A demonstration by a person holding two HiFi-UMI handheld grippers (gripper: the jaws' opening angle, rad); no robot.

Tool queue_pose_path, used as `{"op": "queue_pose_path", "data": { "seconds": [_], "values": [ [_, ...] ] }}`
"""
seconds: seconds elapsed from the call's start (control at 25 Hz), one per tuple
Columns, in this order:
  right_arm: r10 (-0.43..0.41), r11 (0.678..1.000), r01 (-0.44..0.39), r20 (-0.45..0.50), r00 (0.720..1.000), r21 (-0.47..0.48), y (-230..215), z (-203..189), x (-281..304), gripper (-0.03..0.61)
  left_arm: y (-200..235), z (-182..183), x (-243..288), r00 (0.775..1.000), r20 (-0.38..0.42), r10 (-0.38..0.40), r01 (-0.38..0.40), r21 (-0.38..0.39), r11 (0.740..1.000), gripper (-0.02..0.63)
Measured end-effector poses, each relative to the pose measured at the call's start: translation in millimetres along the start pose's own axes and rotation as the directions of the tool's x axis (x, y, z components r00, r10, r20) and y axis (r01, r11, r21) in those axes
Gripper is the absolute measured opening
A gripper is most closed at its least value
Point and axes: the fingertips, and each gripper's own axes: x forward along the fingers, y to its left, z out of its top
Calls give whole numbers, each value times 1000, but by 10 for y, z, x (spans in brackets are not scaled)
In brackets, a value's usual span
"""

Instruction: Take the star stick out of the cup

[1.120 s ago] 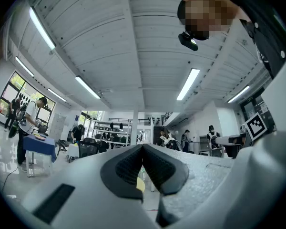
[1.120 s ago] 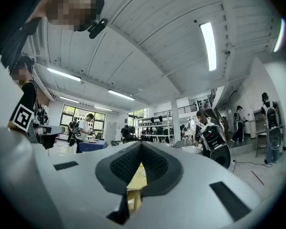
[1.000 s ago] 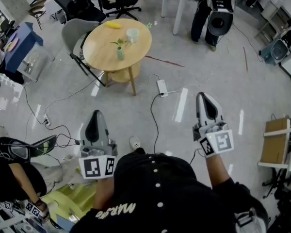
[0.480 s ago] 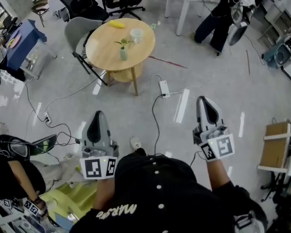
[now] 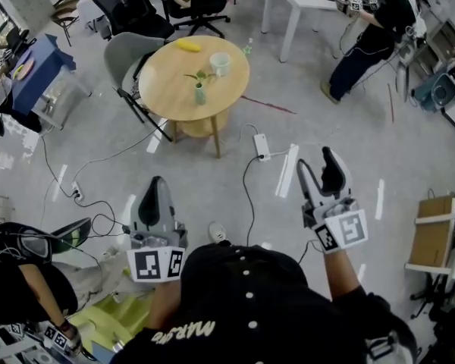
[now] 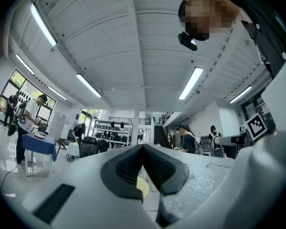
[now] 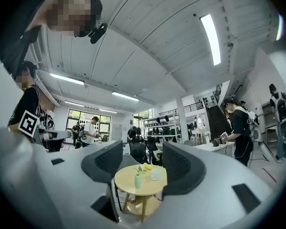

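Head view, looking down: a round light-wood table (image 5: 167, 82) in the upper middle of the frame, well apart from both grippers. On its top, near the upper right edge, a small white cup (image 5: 220, 64). Too tiny here to make out the star stick in it. Above and to the left of the cup, a yellow banana (image 5: 187, 45). Near the middle of the table top, a little pale green vase with a leafy sprig (image 5: 201, 93).

Lower left of the frame: the left gripper (image 5: 156, 182), grey with black pads, over the pale grey floor (image 5: 212, 180). Closed tight, with nothing held. In the left gripper view, the same story: black pads meeting at the middle of the frame, and only a small bit of yellow table top showing under them.

Lower right of the frame: the right gripper (image 5: 317, 161). Spread wide, jaws just now pulled apart, nothing between them. In the right gripper view, a clear gap between the two black pads. Through that gap, far off, the table with the cup, the banana and the vase.

On the floor between table and grippers: a white power strip (image 5: 262, 145) with black cables. At the left side of the table, a grey chair (image 5: 125, 55). Bottom middle of the frame: the person's black shirt with white buttons (image 5: 250, 302).
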Motion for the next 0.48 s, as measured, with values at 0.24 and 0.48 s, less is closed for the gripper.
{"op": "queue_pose_path", "data": {
  "seconds": [0.24,0.48],
  "values": [
    [-30,1000,30,-1,1000,-9,97,-49,383,253,356,-19,251,1000,9,-25,25,-4,1000,3],
    [-67,998,67,-11,998,-13,193,-126,679,252,697,-54,460,998,7,-61,61,0,998,3]
  ]
}}
